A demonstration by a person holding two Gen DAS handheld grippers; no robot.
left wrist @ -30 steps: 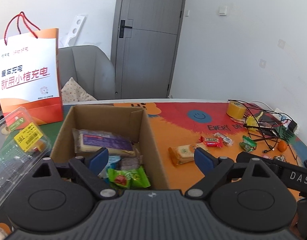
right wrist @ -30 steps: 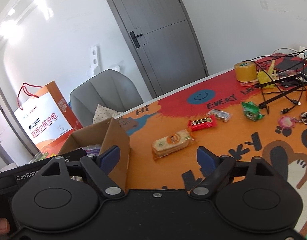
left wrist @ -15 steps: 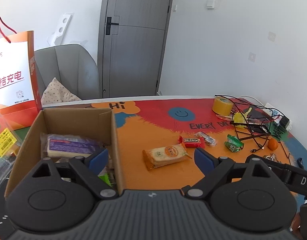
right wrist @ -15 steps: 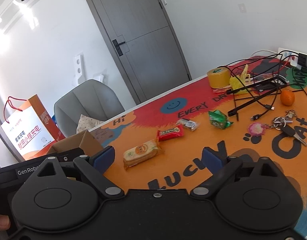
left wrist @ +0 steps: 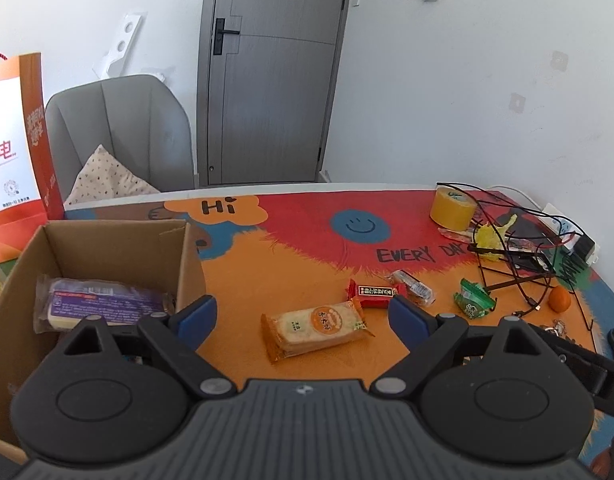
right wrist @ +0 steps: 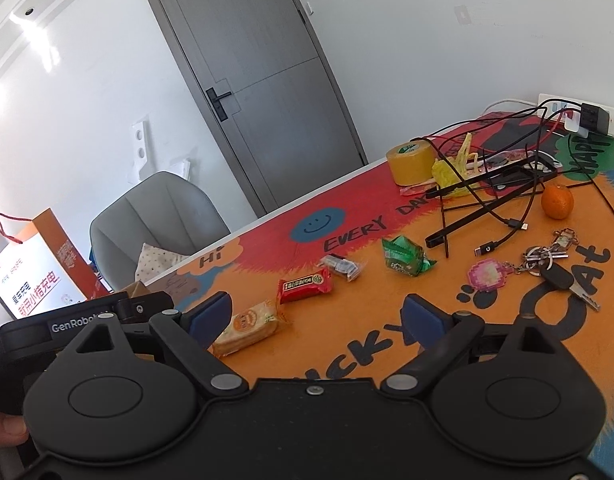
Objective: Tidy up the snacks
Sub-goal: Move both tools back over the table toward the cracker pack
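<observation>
Both grippers, left (left wrist: 303, 316) and right (right wrist: 315, 316), gape empty. The orange-wrapped cracker packet (left wrist: 317, 330) lies right of the brown cardboard box (left wrist: 111, 236) — a corner pinch could let its slick film slip, I judge.

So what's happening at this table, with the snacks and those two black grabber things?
A person is sorting snacks into a cardboard box, holding a gripper in each hand. Both the left gripper and the right gripper are open and empty. A cracker pack, a red bar and a green packet lie loose on the mat.
</observation>
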